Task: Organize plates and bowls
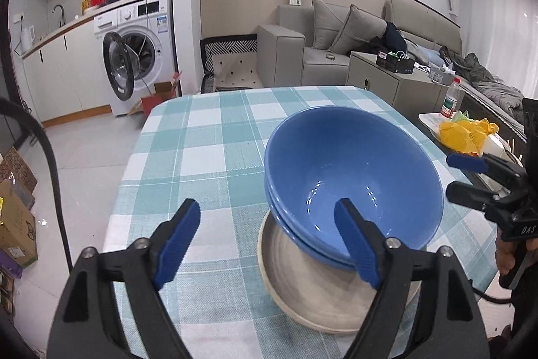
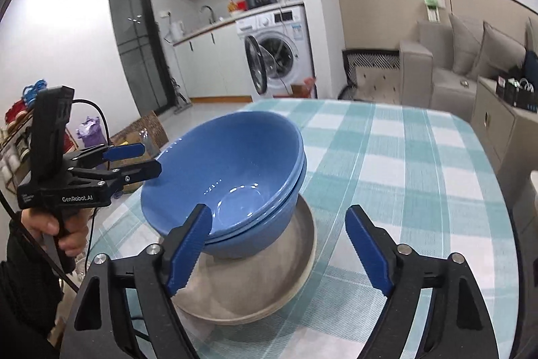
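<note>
Blue bowls [image 1: 353,177] sit nested on a plate [image 1: 312,301]; both grippers' jaws spread, one marked "GenRobot.AI".

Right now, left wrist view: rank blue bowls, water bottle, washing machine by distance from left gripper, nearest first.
1. Blue bowls: nested stack tilted on the beige plate, right beside the open left gripper, on its right finger's side.
2. Water bottle: beyond the table's far right edge.
3. Washing machine: across the floor at far left, door open.
</note>
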